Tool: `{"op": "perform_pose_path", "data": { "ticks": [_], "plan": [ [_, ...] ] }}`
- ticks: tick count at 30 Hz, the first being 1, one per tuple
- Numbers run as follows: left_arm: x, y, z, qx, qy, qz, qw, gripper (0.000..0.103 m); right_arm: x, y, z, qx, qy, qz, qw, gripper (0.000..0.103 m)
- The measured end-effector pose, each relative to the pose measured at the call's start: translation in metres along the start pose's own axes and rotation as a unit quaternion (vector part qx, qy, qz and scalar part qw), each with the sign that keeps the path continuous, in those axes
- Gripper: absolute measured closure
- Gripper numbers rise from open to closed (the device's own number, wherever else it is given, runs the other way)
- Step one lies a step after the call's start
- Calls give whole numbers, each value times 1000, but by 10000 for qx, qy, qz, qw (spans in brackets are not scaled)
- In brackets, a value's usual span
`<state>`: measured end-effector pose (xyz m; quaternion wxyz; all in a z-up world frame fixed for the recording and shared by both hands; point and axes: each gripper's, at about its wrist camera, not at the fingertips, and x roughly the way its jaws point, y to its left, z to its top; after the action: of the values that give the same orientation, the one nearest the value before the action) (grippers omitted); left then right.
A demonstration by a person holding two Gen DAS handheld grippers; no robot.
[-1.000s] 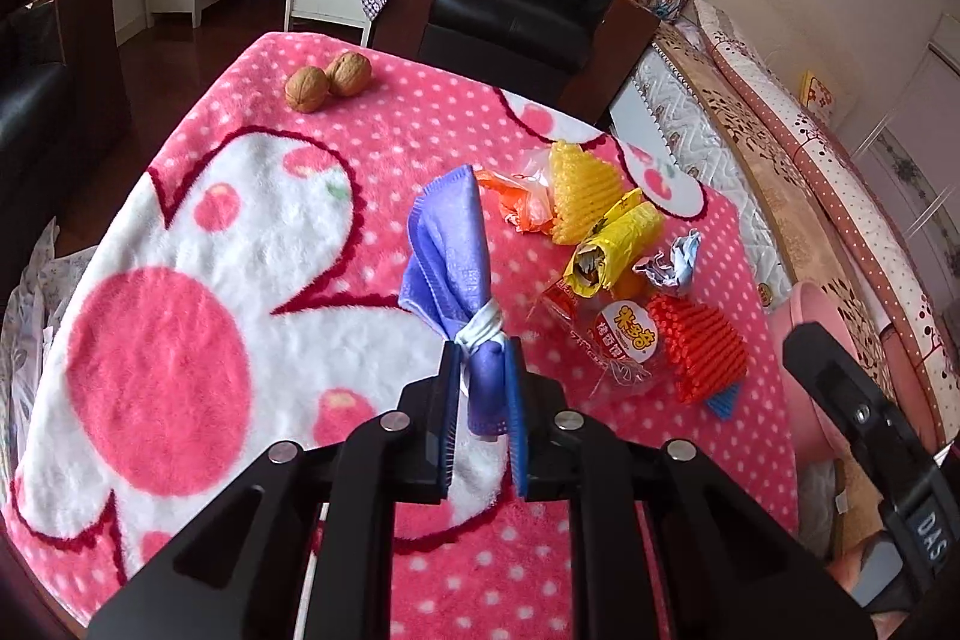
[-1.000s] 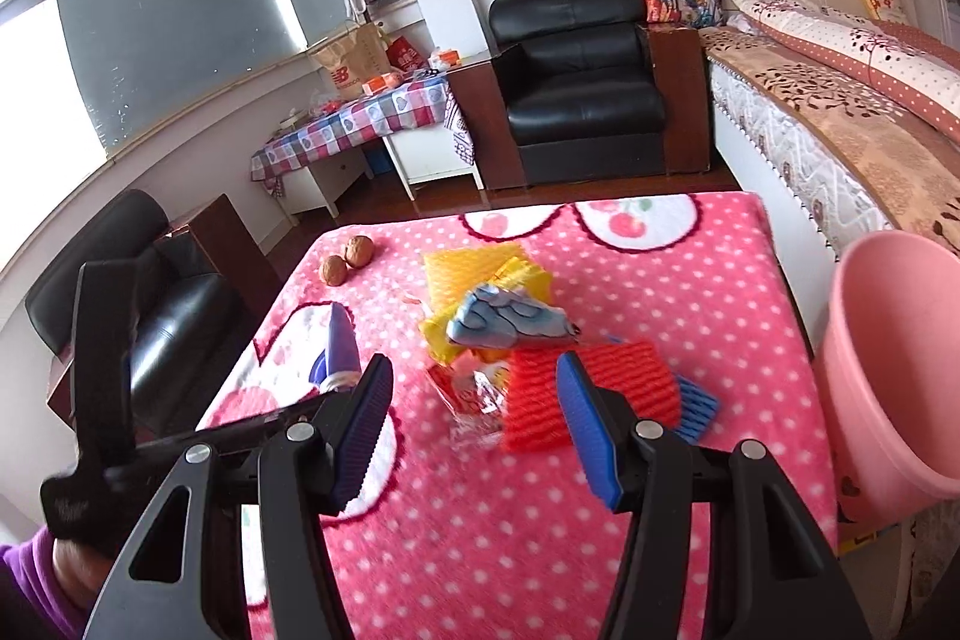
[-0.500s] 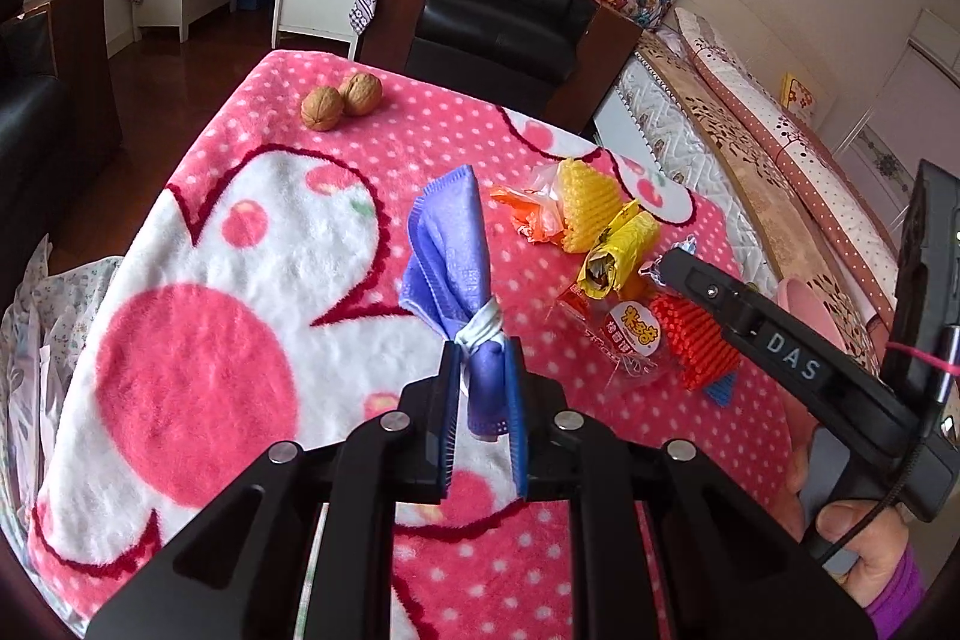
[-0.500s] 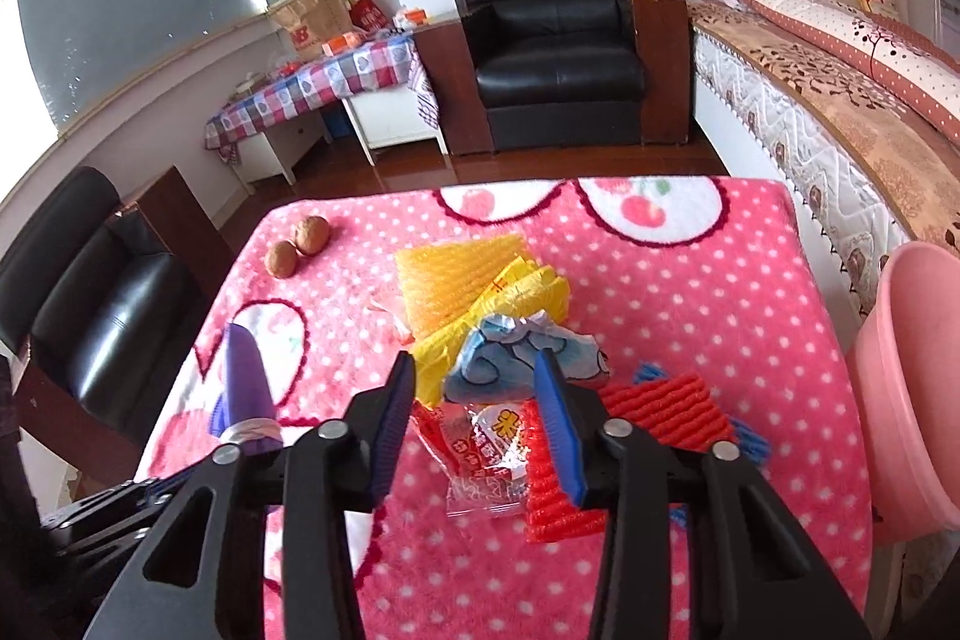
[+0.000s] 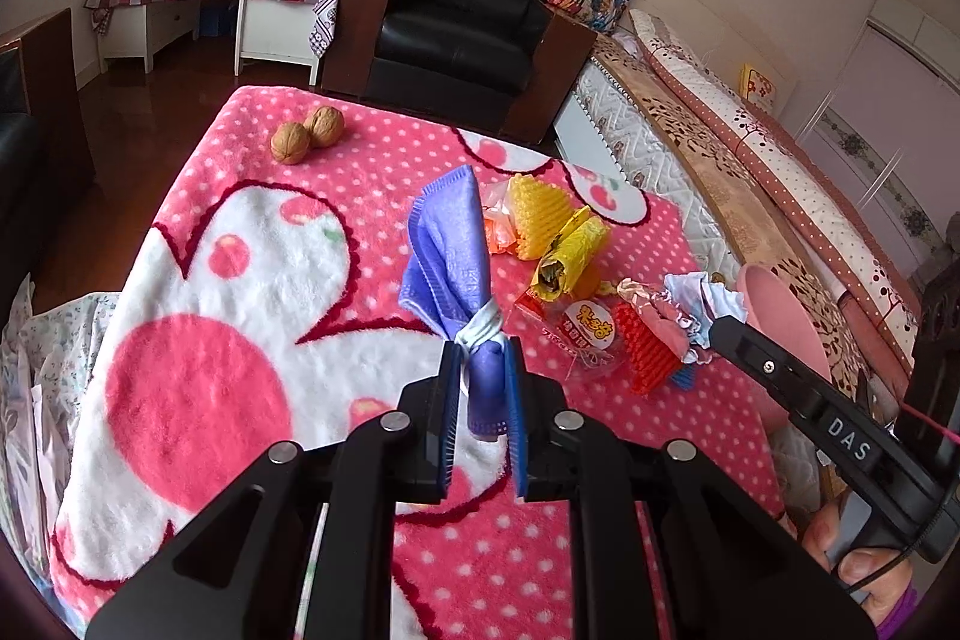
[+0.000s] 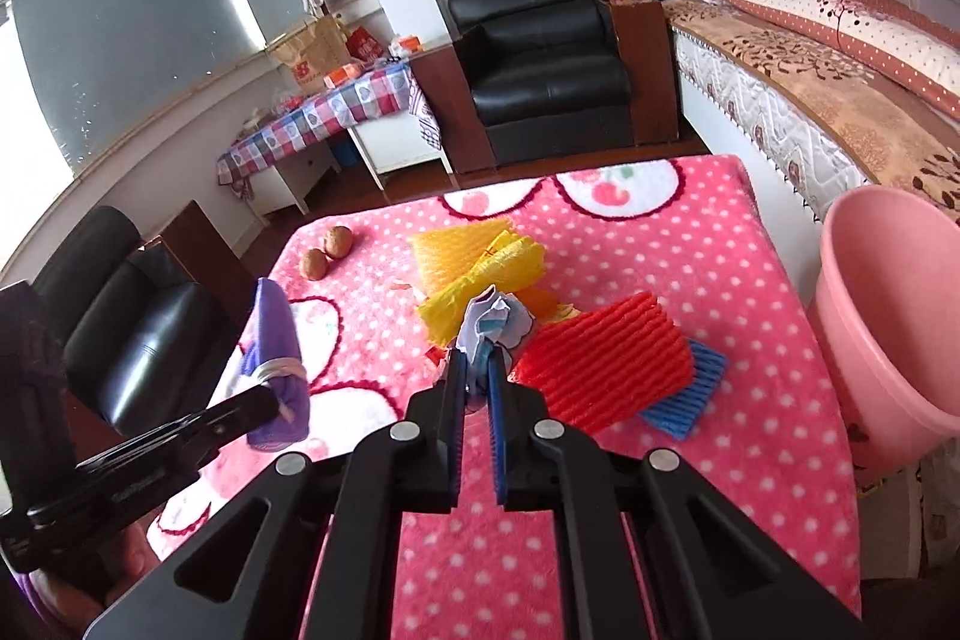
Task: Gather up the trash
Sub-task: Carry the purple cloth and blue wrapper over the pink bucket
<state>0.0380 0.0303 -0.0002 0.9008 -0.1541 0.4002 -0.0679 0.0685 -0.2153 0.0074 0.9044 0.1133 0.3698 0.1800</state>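
My left gripper (image 5: 483, 370) is shut on a purple cloth (image 5: 453, 250) tied with a white band and holds it above the pink blanket; the cloth also shows in the right wrist view (image 6: 273, 340). My right gripper (image 6: 477, 370) is shut on a crumpled blue-and-white wrapper (image 6: 495, 319), lifted off the trash pile; the wrapper also shows in the left wrist view (image 5: 699, 301). On the blanket lie yellow foam netting (image 6: 480, 256), a red foam net (image 6: 600, 358), a blue foam piece (image 6: 690, 391) and a clear snack bag (image 5: 585, 331).
A pink bin (image 6: 888, 304) stands beside the table's right edge. Two walnuts (image 5: 306, 133) lie at the far left of the blanket (image 5: 240, 280). A black armchair (image 6: 540, 52) and a bed (image 6: 810, 88) stand beyond the table.
My right gripper moved in over the pile, closed on the blue-and-white wrapper and lifted it. My left gripper kept hold of the purple cloth.
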Motion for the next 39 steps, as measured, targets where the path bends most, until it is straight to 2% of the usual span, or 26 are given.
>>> {"op": "perform_pose_path", "data": {
  "ticks": [12,20,31,39],
  "plan": [
    [-12,-35,-6,305,-98,-237,9992,89,-59,-10,-17,40,-385,-73,9992,97],
    [-2,-87,-3,736,-131,-337,9966,89,-92,-38,-18,186,-674,-241,9973,97],
    [27,-166,-1,1344,-151,-456,9898,89,-131,-93,-13,438,-1081,-815,9898,96],
    [44,-211,-7,1693,-195,-845,9817,89,-150,-150,-16,792,-1191,-1296,9812,96]
  ]
}}
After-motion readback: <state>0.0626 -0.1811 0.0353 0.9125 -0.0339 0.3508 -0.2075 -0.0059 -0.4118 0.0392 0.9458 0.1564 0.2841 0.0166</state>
